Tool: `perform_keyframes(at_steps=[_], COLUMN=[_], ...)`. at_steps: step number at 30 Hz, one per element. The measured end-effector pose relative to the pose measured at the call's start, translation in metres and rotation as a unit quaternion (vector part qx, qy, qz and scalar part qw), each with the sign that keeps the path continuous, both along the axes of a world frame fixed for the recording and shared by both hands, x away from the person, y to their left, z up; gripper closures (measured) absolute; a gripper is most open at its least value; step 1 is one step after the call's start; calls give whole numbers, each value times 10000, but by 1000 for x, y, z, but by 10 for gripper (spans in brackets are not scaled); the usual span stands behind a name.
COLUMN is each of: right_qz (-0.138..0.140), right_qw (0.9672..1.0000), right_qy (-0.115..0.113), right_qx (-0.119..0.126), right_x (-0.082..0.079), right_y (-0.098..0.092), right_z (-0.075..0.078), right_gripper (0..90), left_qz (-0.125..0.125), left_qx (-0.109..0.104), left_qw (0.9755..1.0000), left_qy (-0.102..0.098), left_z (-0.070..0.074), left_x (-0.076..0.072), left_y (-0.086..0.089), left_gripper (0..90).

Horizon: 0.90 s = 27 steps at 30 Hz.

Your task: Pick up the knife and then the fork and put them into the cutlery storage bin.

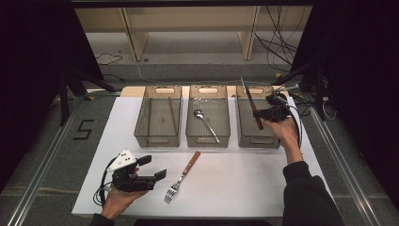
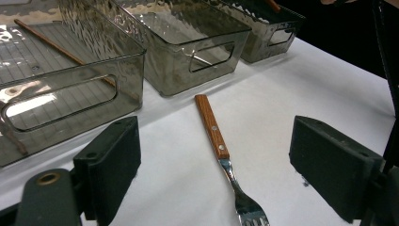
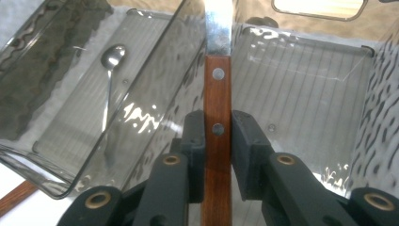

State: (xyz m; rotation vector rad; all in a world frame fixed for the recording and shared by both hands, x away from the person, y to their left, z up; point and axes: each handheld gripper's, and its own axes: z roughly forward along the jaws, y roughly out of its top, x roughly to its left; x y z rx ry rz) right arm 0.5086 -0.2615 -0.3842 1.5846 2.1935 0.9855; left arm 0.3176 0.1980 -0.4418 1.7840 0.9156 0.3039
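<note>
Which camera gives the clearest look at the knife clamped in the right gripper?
The right gripper view: the knife shows close up, wooden handle pinched between the right gripper pads, blade rising above the bin. The high view shows it small and tilted over the right bin. The left gripper view catches at most a handle end.

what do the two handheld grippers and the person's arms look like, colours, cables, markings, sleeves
Both grippers are black with two blocky black jaws and brass-coloured rivets at the linkages. The left gripper carries a white three-cornered plate with dark dots on top, and a black cable loops from its rear. The right gripper trails a black cable too. The right arm wears a dark long sleeve.
</note>
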Motion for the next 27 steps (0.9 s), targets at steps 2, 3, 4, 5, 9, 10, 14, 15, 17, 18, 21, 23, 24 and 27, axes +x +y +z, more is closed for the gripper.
perform_keyframes(at_steps=[2, 3, 4, 5, 9, 10, 14, 15, 17, 18, 21, 23, 24, 27], right_qz=[-34, -50, -59, -69, -155, -172, -206, -231, -246, -273, -315, -290, -230, -175], right_qw=[10000, 10000, 10000, 9999, 9997, 9997, 9995, 9994, 9993, 9991, 9987, 9985, 9986, 9990], right_qy=[37, 51, 56, 76, 175, 198, 219, 265, 281, 308, 393, 456, 471, 390], right_qx=[-1, -12, -14, -18, -24, -19, -30, -24, -43, -50, -11, 68, 76, 90], right_x=[1, 1, 1, 1, 3, 3, 4, 4, 5, 5, 6, 7, 7, 5], right_y=[0, -1, -1, -2, -3, -4, -3, -3, -3, -2, -2, -1, -1, 1], right_z=[-2, -3, -4, -5, -11, -11, -15, -15, -18, -18, -21, -21, -20, -16], right_gripper=[767, 767, 767, 767, 767, 767, 767, 767, 765, 764, 690, 599, 585, 525], left_qz=[2, 3, 4, 0, -5, -5, -3, -7, -10, -12, -10, -9, -11, -11], left_qx=[-2, -2, 2, 0, 8, 0, 0, 5, 2, 5, -1, -1, 3, 3], left_qw=[10000, 10000, 10000, 10000, 10000, 10000, 10000, 10000, 10000, 10000, 10000, 10000, 10000, 10000], left_qy=[-3, -6, -10, -6, -7, -6, -6, -9, -8, -9, -10, -10, -8, -6], left_z=[0, 0, 0, 0, 0, 0, 0, 0, 0, 0, 0, 0, 0, 0], left_x=[0, 0, 0, 0, 0, 0, 0, 0, 0, 0, 0, 0, 0, 0], left_y=[0, 0, 0, 0, 0, 0, 0, 0, 0, 0, 0, 0, 0, 0], left_gripper=[168, 167, 167, 168, 168, 168, 168, 168, 167, 167, 168, 167, 168, 168])
